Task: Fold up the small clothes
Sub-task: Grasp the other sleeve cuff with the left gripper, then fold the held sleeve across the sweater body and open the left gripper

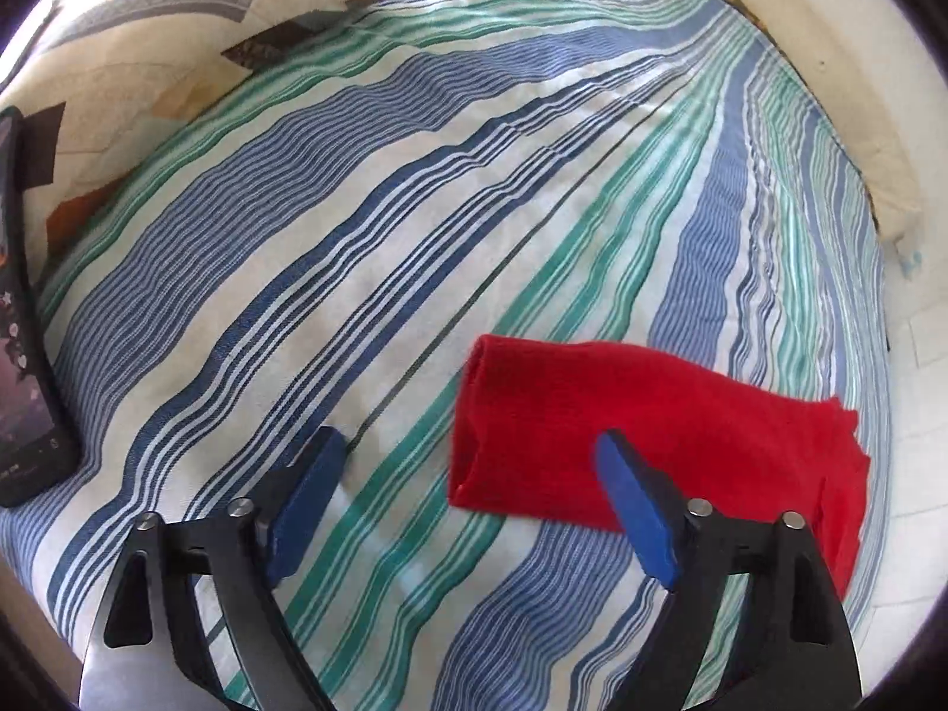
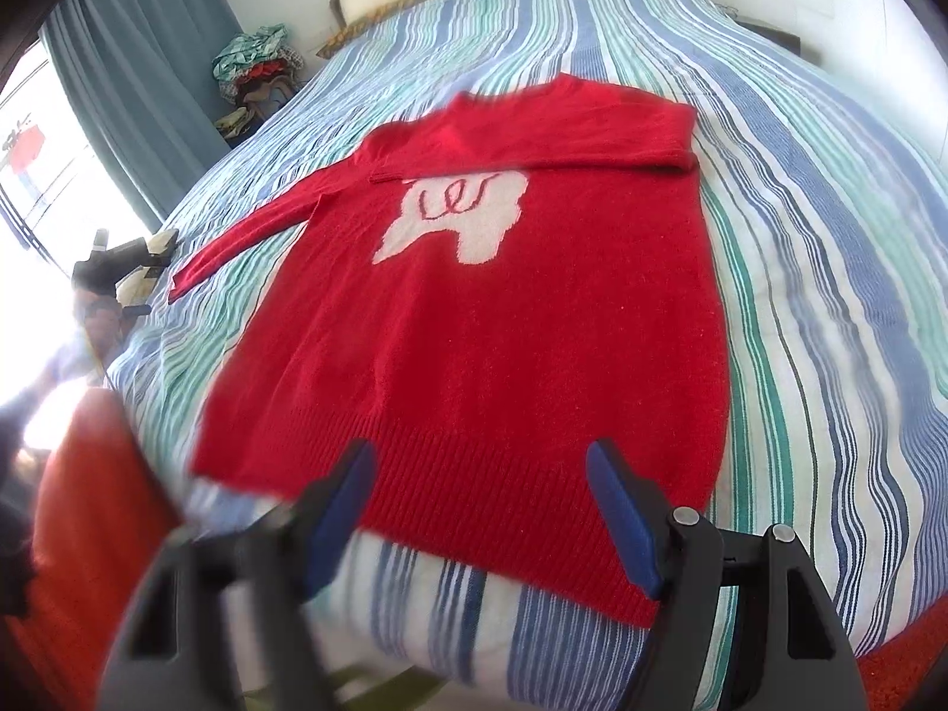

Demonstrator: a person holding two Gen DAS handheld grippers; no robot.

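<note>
Logging red sweater: flat on striped bedspread, one sleeve folded across chest, other sleeve still outstretched. My left gripper and right gripper: both spread, empty. Fold barely begun, I judge.

The left wrist view looks low and close across the striped bed toward a pillow, catching one red sleeve. The right wrist view faces up the bed from its foot, above the sweater; both share bed and sweater.
</note>
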